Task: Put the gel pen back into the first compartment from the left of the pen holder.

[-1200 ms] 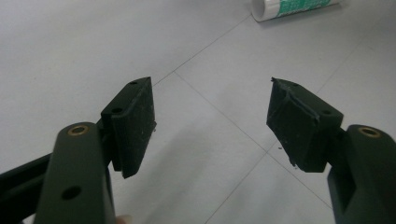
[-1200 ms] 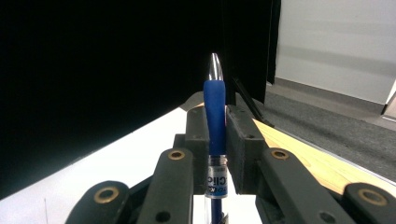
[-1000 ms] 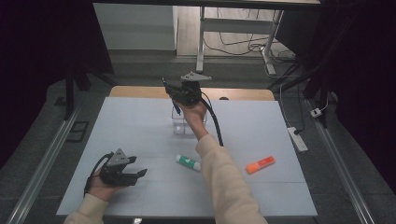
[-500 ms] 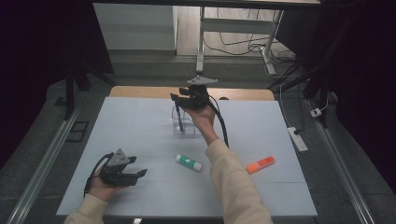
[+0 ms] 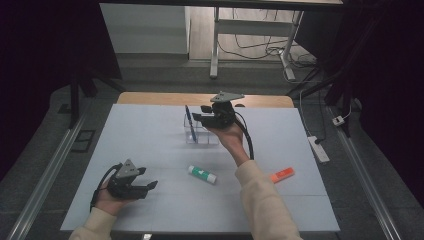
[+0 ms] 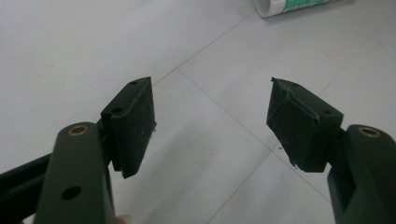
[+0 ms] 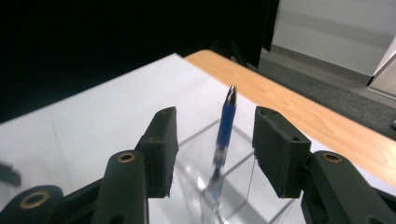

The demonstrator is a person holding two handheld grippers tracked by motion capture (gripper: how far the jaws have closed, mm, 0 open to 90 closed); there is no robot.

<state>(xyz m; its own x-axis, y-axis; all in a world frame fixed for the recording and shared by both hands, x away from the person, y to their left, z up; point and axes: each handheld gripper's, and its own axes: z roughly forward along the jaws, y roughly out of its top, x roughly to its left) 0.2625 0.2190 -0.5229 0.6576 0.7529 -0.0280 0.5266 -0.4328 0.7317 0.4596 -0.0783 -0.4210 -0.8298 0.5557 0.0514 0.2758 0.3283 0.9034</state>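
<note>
A blue pen (image 5: 189,120) stands tilted in a clear compartment box (image 5: 202,136) at the far middle of the white table. My right gripper (image 5: 198,120) hovers just right of it, jaws pointing left. In the right gripper view the pen (image 7: 224,135) rises from the clear box (image 7: 243,191) beyond my right gripper (image 7: 215,121); the jaws have just been opening and the pads do not touch it. My left gripper (image 5: 150,178) rests open at the near left; in its own view, the left gripper (image 6: 210,93) has only bare table between its jaws.
A white and green glue stick (image 5: 202,173) lies in the middle of the table, its end also at the top of the left gripper view (image 6: 303,5). An orange marker (image 5: 282,174) lies near the right edge. A wooden strip (image 5: 150,98) borders the far side.
The right gripper's jaws have opened and it has drawn back to the right, leaving the blue pen standing in the clear box. The left hand has stayed still.
</note>
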